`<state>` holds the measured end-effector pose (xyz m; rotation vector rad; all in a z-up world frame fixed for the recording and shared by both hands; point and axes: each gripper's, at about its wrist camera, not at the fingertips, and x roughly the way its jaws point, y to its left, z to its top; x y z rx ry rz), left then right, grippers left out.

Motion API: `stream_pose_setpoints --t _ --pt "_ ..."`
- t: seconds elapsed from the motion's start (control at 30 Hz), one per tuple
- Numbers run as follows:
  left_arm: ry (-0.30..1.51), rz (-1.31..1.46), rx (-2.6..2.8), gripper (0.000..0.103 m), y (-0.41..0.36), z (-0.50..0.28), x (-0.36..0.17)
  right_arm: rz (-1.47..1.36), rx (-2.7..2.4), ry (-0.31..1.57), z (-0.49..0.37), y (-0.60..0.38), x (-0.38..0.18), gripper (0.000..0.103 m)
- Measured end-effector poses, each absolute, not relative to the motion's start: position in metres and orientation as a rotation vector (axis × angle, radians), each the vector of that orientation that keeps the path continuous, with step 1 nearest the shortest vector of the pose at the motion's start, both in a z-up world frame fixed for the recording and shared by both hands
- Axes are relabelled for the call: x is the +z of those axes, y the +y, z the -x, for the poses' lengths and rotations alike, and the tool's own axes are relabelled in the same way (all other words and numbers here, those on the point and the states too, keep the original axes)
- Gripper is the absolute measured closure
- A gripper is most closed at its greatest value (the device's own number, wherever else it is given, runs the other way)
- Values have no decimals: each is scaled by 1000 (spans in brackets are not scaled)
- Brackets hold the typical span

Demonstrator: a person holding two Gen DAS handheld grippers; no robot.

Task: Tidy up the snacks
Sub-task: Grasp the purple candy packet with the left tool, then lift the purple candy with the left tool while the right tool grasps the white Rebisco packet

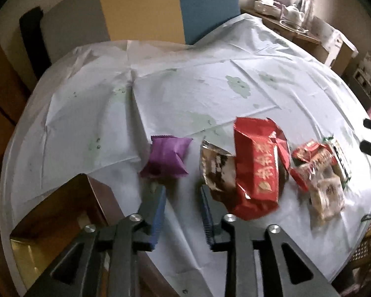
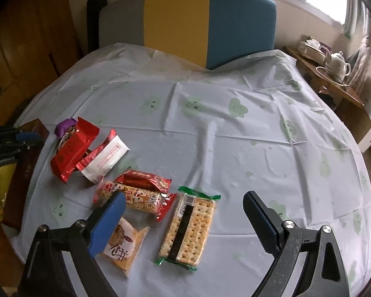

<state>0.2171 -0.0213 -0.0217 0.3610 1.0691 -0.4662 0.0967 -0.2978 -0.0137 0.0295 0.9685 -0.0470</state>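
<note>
Purple wrapper (image 1: 166, 157) lies on the worktop (image 1: 210, 94) just beyond the left hand-held gripper (image 1: 183, 193), whose jaws stand slightly apart with nothing between them. Beside it a brown packet (image 1: 216, 170) and a big red packet (image 1: 258, 168) crowd that gripper's right finger; a brown box (image 1: 69, 208) sits at the worktop's left edge. Only the right wrist view shows the cracker pack (image 2: 189, 227), lying flat between the wide-spread fingers of the released right hand-held gripper (image 2: 185, 205), and a yellow biscuit bag (image 2: 126, 245) partly hidden behind its blue pad.
</note>
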Motion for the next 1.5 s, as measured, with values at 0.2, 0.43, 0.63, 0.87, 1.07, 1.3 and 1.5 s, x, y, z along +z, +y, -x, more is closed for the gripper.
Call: stream_pose_setpoints --t 0.2,0.43,0.63,0.87,1.07,1.3,1.5 --pt "1095 -419 -472 64 -40 -243 -32 -37 -49 965 -97 -300 -13 7" --pt "1157 -471 -447 60 -43 -277 -52 -41 -29 970 -99 -298 -14 7" --pt "1163 -453 -442 61 -42 -285 -63 -42 -21 974 -101 -296 -14 7" --pt "1081 -331 -378 71 -22 -263 -37 -34 -31 970 -101 -297 -15 7" --pt "945 -154 -424 71 -11 -177 1 -27 -33 968 -99 -297 -14 7" --pt "896 -119 -459 71 -16 -73 -21 -22 -37 967 -97 -297 -14 7" --pt "844 -213 -465 70 -28 -33 -48 -39 -40 975 -97 -299 -17 7"
